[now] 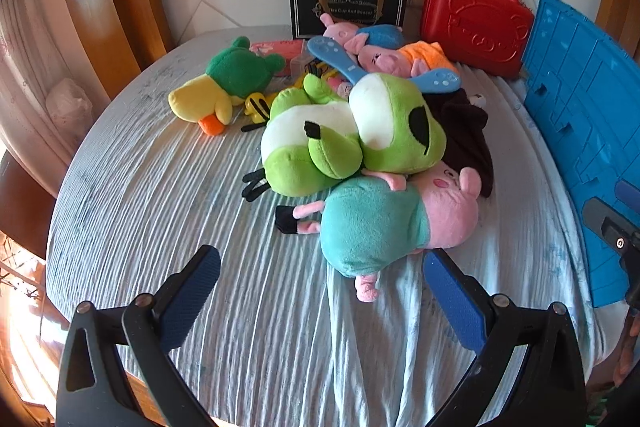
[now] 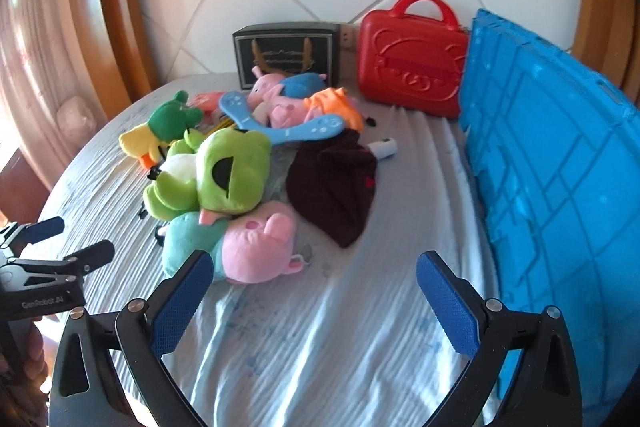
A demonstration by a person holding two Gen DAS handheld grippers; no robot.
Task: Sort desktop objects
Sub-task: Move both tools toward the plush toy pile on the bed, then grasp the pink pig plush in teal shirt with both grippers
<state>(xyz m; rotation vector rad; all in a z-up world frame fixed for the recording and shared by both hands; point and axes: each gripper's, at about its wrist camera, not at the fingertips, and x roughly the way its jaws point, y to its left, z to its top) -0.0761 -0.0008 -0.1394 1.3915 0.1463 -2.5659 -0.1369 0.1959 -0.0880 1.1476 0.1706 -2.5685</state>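
I hold my left gripper (image 1: 320, 301) above a round table draped in a pale blue ribbed cloth (image 1: 160, 227), its blue-padded fingers spread wide with nothing between them. Just ahead of it lies a pile of soft toys. Nearest is a pink pig in a teal shirt (image 1: 384, 223), lying on its side and close to the right-hand finger (image 1: 452, 303). Resting on the pig is a green frog (image 1: 352, 135) with a white belly. Beyond the frog, two smaller pigs, one in orange (image 1: 404, 61) and one in blue (image 1: 360, 35), lie with a blue curved plastic piece (image 1: 352, 67). To the left sits a duck (image 1: 224, 83) with a green head and yellow body. A dark brown cloth (image 1: 464, 135) lies to the right of the frog. At the back, against a white tiled wall, stand a black box (image 1: 348, 3) and a red plastic case (image 1: 476, 23). A blue crate (image 2: 552, 163) stands along the table's right side. My right gripper (image 2: 316, 303) is also spread wide and empty, over bare cloth between the teal pig and the crate.
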